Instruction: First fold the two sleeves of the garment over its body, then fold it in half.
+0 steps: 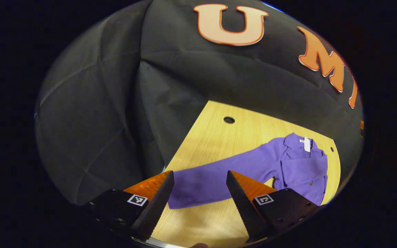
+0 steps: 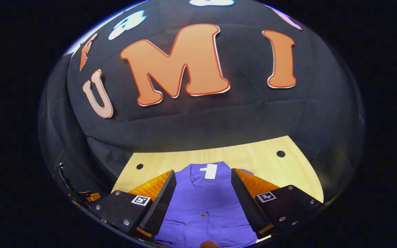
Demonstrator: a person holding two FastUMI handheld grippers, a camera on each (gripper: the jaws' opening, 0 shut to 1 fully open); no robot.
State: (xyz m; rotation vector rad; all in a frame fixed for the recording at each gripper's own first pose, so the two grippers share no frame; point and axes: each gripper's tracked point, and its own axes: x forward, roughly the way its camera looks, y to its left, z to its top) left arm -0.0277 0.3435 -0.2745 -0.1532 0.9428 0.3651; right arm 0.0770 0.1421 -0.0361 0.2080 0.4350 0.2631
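in the left gripper view the booth wall (image 1: 122, 103) takes the left and upper frame, its black cloth creased. the left gripper (image 1: 200, 191) sits at the bottom centre, fingers spread wide and holding nothing. between them lies the cuff end of the sleeve (image 1: 219, 175), stretched flat across the table (image 1: 219, 137) toward the lower left. a round hole (image 1: 229, 120) shows in the bare wood above the sleeve. at right the shirt (image 1: 303, 168) lies flat near the table's far edge, a white tag (image 1: 307, 144) at its collar.

in the right gripper view a hole (image 2: 139, 166) marks the table (image 2: 260, 162) at left. the right gripper (image 2: 203, 191) is bottom centre, fingers apart, hovering over the shirt (image 2: 202, 203) with nothing pinched. the tag (image 2: 210, 171) lies just above centre, and another hole (image 2: 281, 153) sits at right.
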